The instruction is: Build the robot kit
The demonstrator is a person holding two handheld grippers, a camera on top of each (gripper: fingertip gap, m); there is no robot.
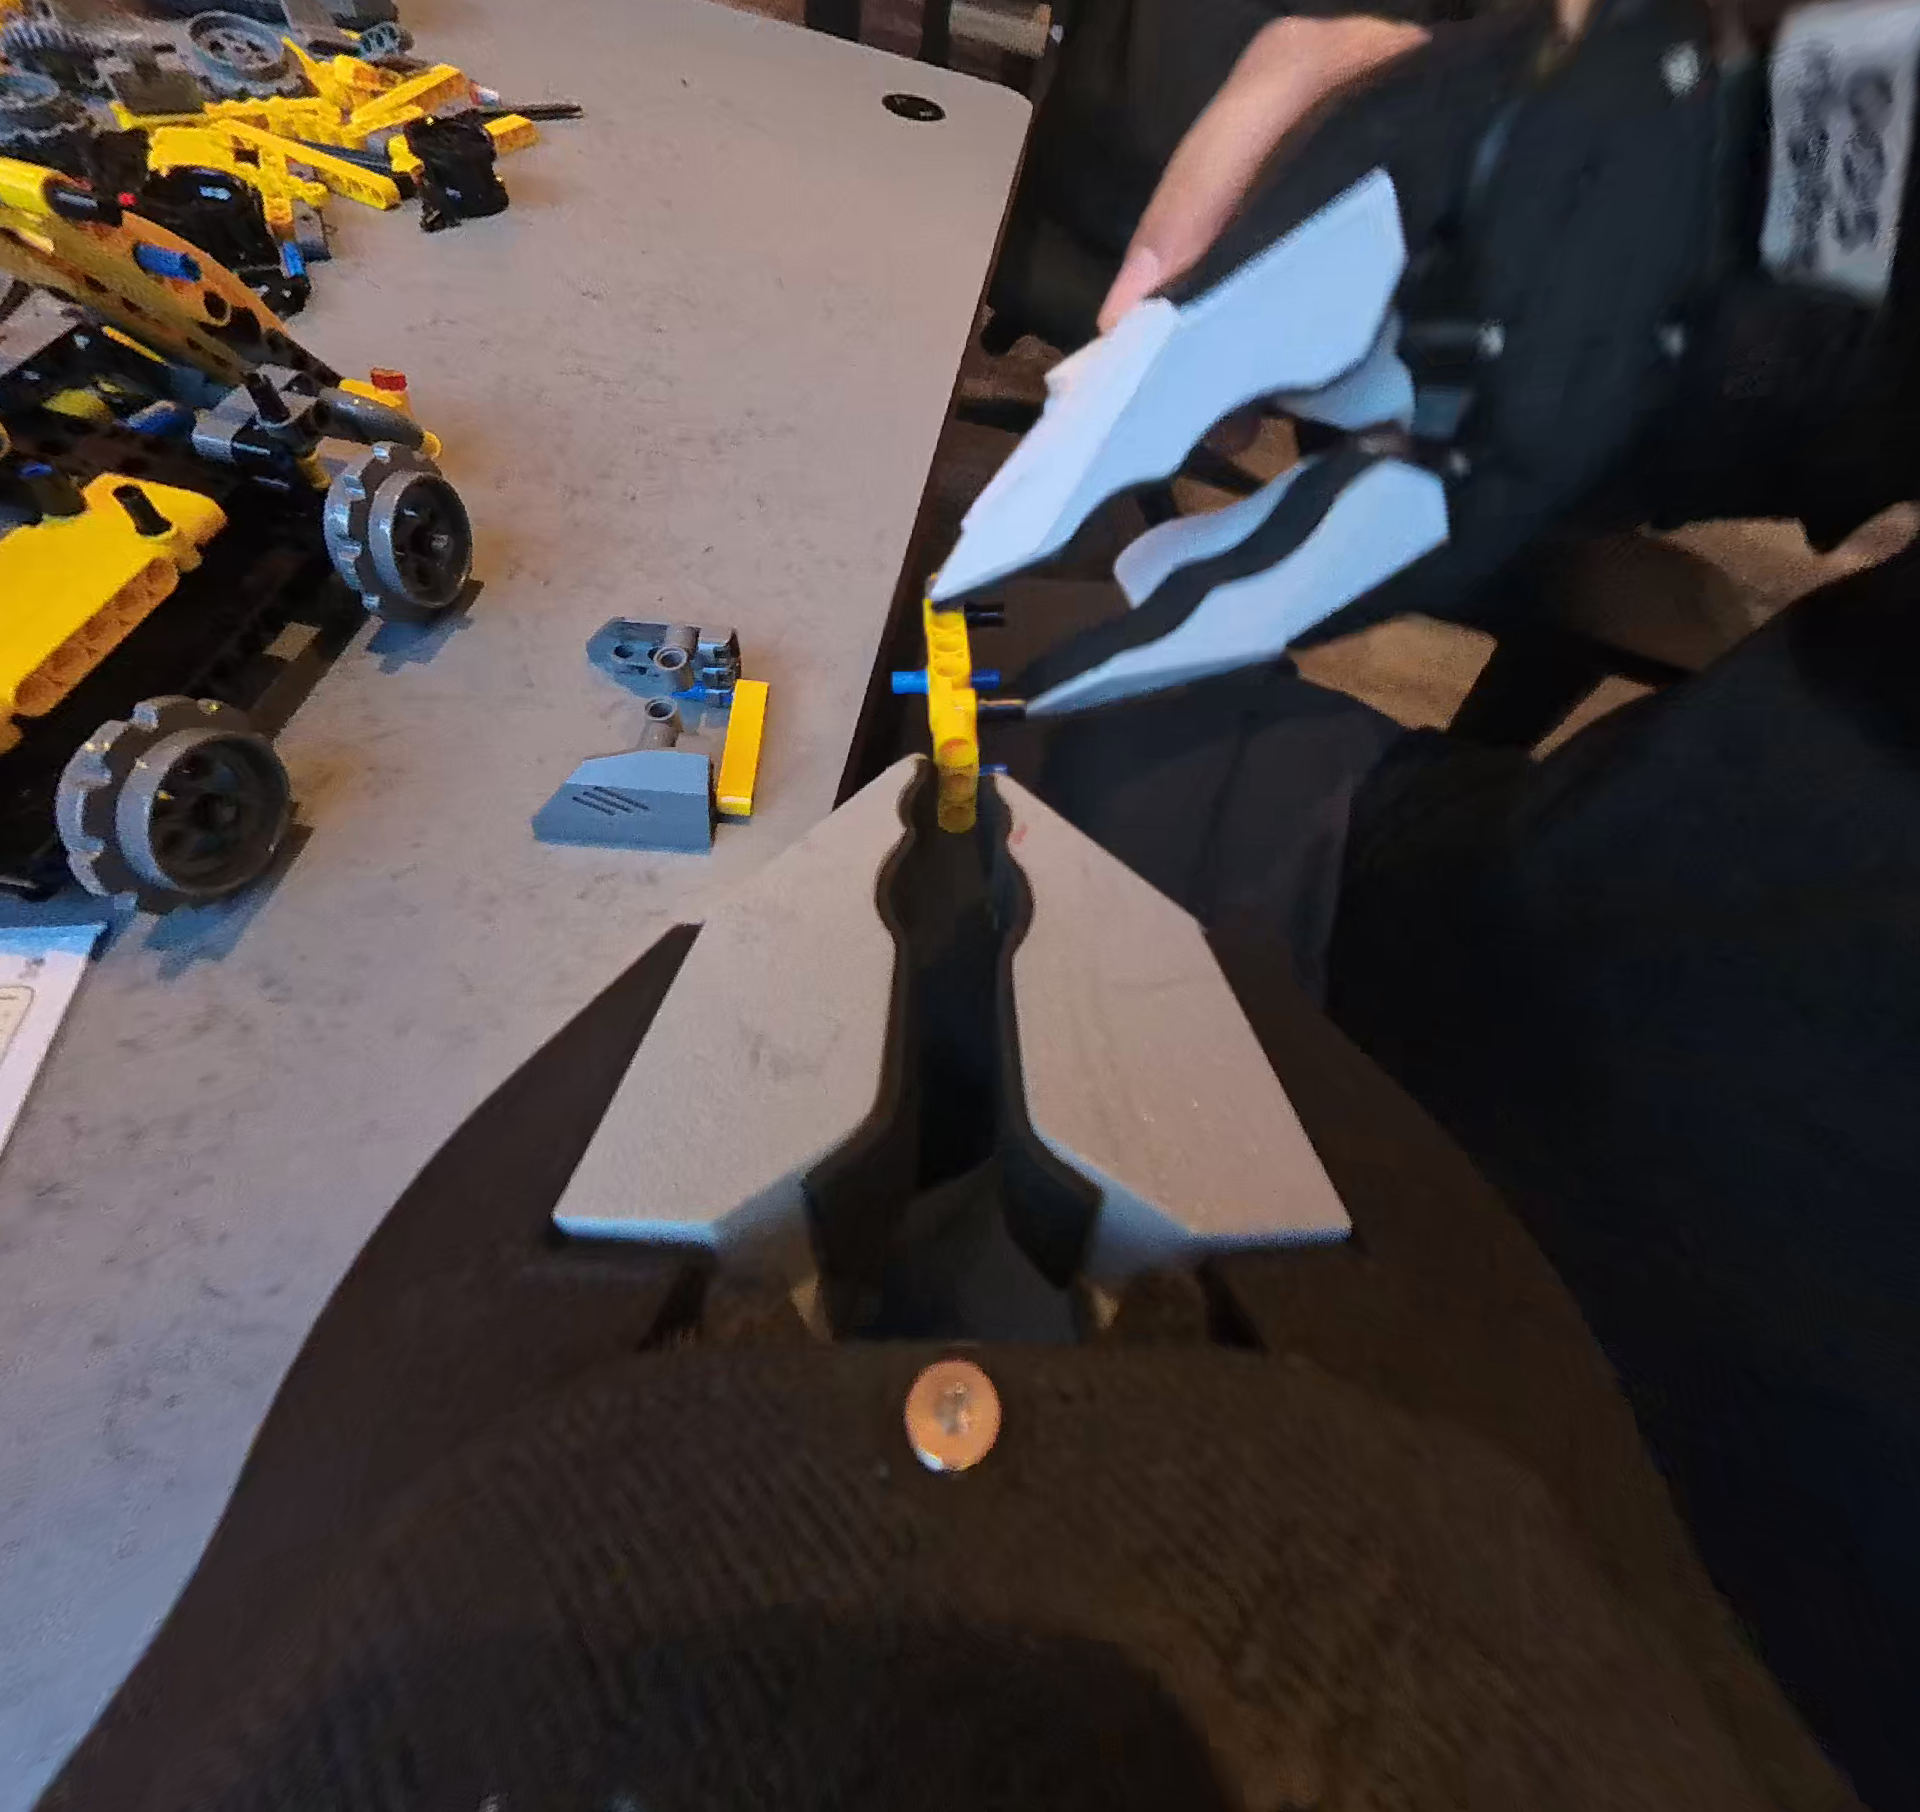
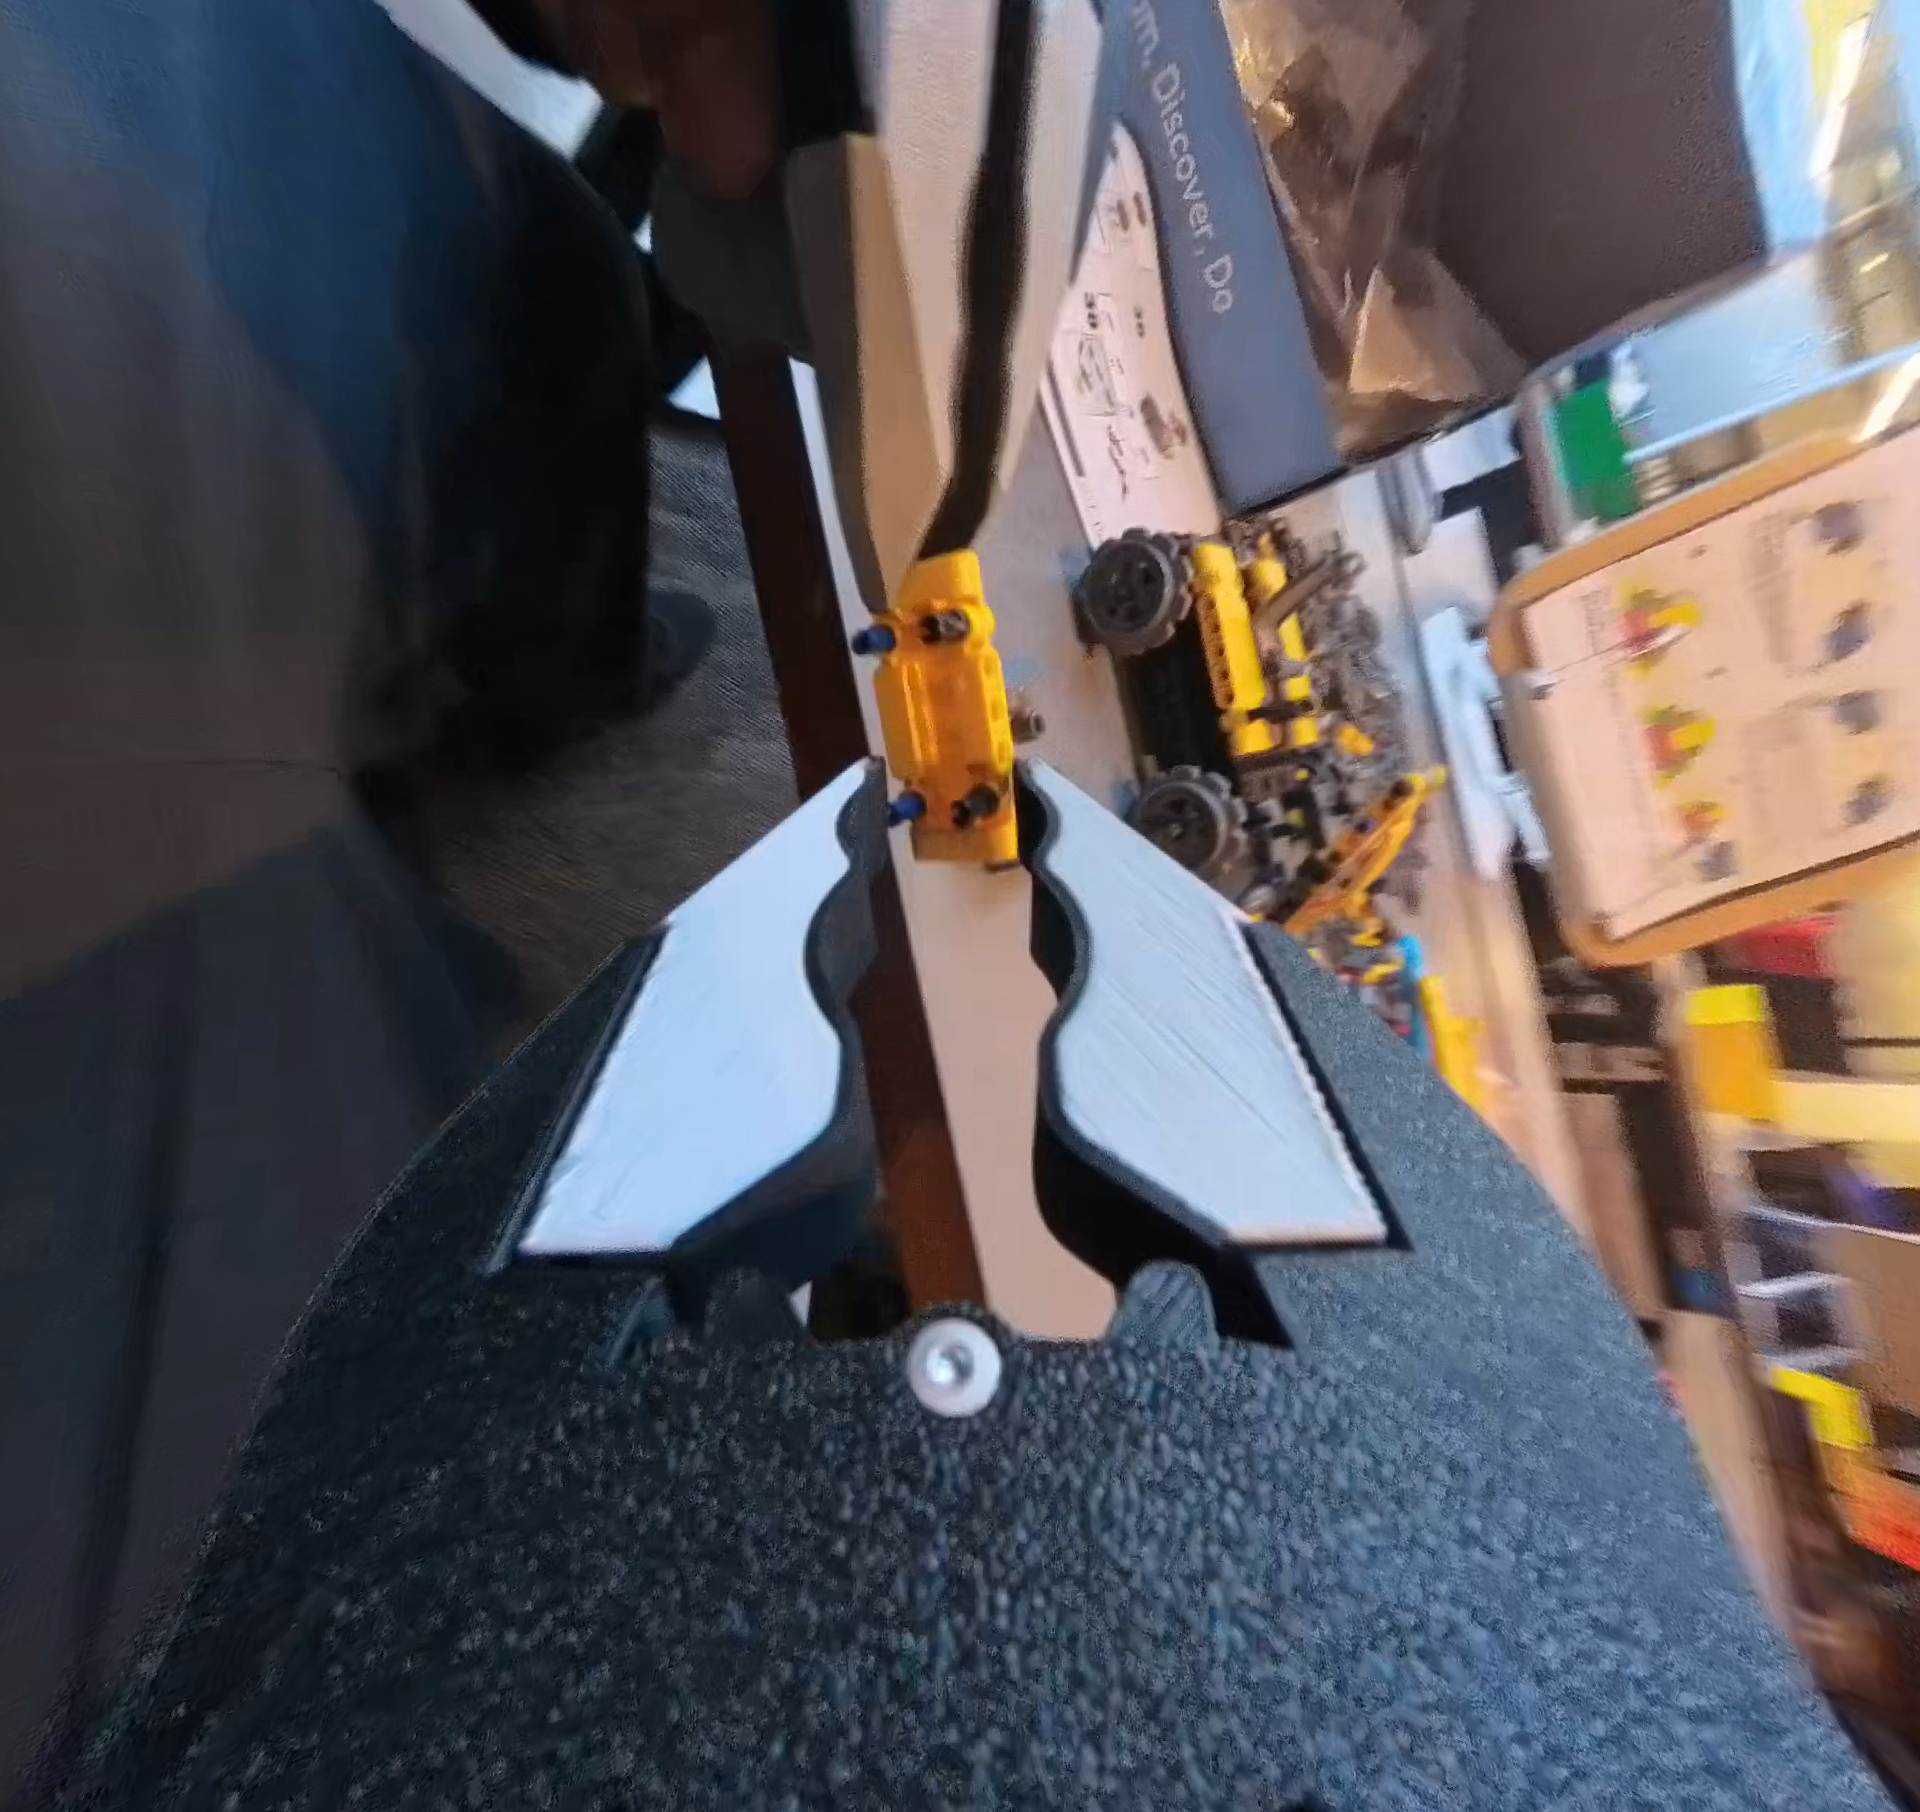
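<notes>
My left gripper (image 1: 951,775) is shut on the lower end of a short yellow beam (image 1: 951,692) with blue and black pins. It holds the beam upright in the air just off the table's edge. My right gripper (image 1: 982,650) comes in from the upper right, held by a hand. It is open, with its fingertips on either side of the beam's upper end. One fingertip is at the beam's top and the other is by a black pin. In the right wrist view the beam (image 2: 940,702) sits between my right gripper's (image 2: 948,775) tips, and the left gripper (image 2: 935,557) holds its far end.
On the grey table (image 1: 675,360) a partly built yellow and black vehicle (image 1: 156,567) with grey wheels stands at the left. Loose grey and yellow pieces (image 1: 665,723) lie near the edge, with a pile of parts (image 1: 291,121) behind. A paper sheet (image 1: 31,1014) lies at the left. Dark-clothed legs (image 1: 1558,931) are at the right. My left and right fingertips are right by each other.
</notes>
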